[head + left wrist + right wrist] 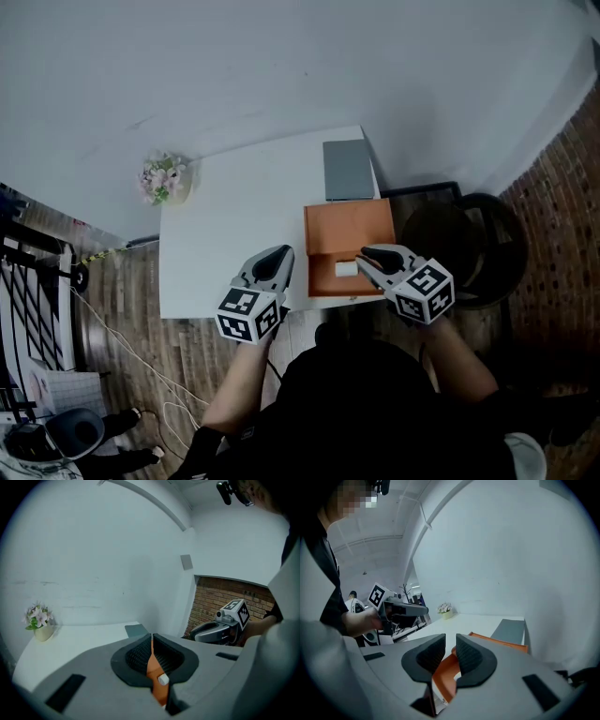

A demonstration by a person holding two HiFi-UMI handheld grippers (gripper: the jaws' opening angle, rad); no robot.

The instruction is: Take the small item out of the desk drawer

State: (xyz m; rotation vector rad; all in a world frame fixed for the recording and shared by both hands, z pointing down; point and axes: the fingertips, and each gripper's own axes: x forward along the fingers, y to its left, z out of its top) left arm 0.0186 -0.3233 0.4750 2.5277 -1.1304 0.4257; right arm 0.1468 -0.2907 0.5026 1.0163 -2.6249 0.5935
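An orange drawer (349, 234) stands open at the white desk's (225, 225) front right corner. A small white item (346, 268) lies in it near the front. My right gripper (368, 255) hovers just right of the item; its pads stand slightly apart with nothing between them, and in the right gripper view (450, 641) the drawer (449, 667) shows through the gap. My left gripper (280, 255) is over the desk left of the drawer, shut and empty (152, 637). Below its jaws I see the drawer (154, 667) and the item (162, 679).
A grey flat slab (349, 169) lies on the desk behind the drawer. A flower pot (165, 178) stands at the far left corner. A dark round chair (469, 246) is right of the desk. White wall runs behind, brick wall at the right.
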